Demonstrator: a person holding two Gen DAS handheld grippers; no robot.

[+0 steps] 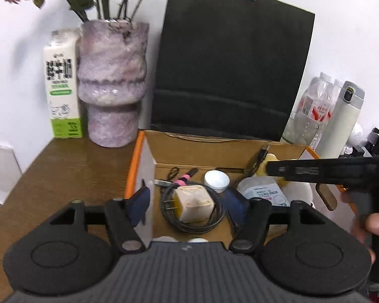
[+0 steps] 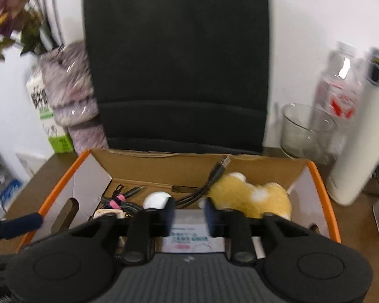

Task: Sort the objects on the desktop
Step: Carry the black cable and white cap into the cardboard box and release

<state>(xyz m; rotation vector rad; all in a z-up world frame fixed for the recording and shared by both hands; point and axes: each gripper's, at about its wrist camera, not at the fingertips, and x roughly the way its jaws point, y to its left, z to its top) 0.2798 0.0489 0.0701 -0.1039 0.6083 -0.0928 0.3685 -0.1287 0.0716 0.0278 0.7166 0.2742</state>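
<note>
An orange-edged cardboard box [image 1: 149,161] sits on the brown desk. Inside it lie a cream charger plug [image 1: 194,203] on a coiled dark cable [image 1: 216,221], a white round lid [image 1: 216,179], a pink-banded cable [image 1: 182,179], a tissue pack [image 1: 265,193] and a yellow plush toy [image 2: 250,197]. My left gripper [image 1: 189,205] is open over the box, its blue pads on either side of the charger. My right gripper [image 2: 188,216] is open and empty above the tissue pack [image 2: 189,240], beside the plush toy. The box also shows in the right wrist view [image 2: 70,174].
A black paper bag [image 1: 230,70] stands behind the box. A purple vase [image 1: 111,85] and a milk carton [image 1: 62,83] stand at the left. A glass [image 2: 303,131], a water bottle [image 2: 338,96] and a white flask [image 2: 358,136] stand at the right.
</note>
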